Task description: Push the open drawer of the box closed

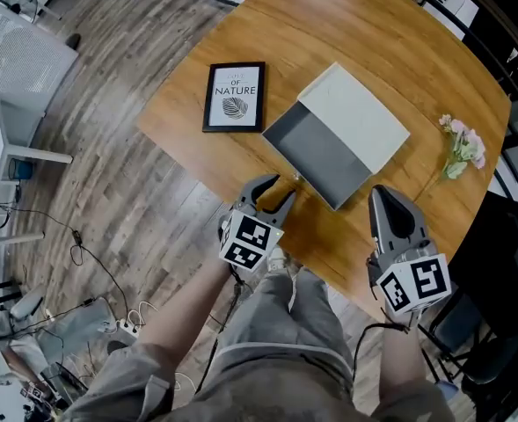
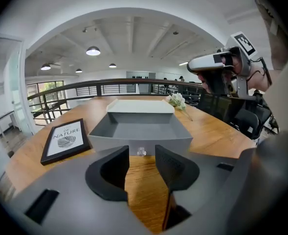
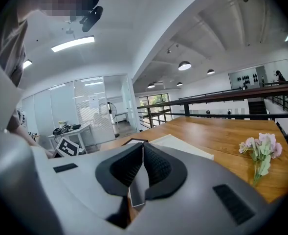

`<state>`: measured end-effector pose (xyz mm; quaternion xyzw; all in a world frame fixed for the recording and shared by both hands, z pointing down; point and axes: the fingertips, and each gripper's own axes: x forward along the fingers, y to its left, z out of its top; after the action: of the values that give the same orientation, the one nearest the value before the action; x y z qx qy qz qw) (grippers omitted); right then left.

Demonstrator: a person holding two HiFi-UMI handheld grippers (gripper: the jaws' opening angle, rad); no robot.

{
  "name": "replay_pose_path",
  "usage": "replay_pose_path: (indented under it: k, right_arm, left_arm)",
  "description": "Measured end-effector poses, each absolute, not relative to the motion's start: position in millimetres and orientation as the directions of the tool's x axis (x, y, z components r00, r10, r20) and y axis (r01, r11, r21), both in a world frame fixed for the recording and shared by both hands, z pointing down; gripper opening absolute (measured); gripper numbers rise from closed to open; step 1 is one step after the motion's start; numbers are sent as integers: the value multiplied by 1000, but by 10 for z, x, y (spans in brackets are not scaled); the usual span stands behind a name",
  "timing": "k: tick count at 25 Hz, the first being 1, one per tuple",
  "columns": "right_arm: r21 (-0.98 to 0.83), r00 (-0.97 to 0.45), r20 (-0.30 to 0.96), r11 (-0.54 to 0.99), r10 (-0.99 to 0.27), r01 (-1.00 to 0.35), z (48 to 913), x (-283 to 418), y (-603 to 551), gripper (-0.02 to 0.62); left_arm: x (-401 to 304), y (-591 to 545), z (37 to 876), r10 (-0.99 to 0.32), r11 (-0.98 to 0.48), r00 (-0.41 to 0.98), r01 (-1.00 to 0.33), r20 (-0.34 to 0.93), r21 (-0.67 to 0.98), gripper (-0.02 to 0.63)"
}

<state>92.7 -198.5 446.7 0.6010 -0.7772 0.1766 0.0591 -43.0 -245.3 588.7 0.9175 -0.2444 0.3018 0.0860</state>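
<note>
Nearest, the left gripper (image 1: 273, 189) hangs just before the open drawer (image 1: 316, 152), its 2 jaws apart and empty, framing the knob (image 2: 141, 152), probably to push. The right gripper (image 1: 384, 193) seems pinched together, idle beside the drawer's corner.

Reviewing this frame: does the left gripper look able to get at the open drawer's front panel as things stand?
Probably yes. The left gripper faces the drawer front squarely, jaws open, with only bare table between them; nothing blocks the way.
</note>
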Motion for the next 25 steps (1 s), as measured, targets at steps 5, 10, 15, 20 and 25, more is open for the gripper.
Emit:
replay_pose_path:
  k: [5, 10, 15, 20, 25]
  right_arm:
    - [-211, -301, 318, 242, -899, -947, 4681, 965, -2082, 34]
    - [-226, -317, 324, 252, -892, -941, 4800, 1003, -2148, 34]
    - [-234, -323, 331, 255, -887, -938, 4844, 1047, -2211, 34]
    - [-243, -317, 336, 244, -887, -939, 4877, 1098, -2234, 34]
    - [-245, -313, 337, 238, -888, -940, 4880, 1186, -2216, 34]
  left_arm:
    - [-361, -2563, 6083, -417, -856, 661, -517, 624, -24, 181]
    - [-269, -2606, 6238, -405, -864, 642, -501, 652, -44, 178]
    - [-191, -2603, 6296, -390, -878, 636, -474, 666, -63, 125]
    - [-134, -2596, 6318, -367, -894, 635, -443, 680, -69, 84]
    - [-76, -2622, 6249, -376, -891, 645, -448, 665, -69, 81]
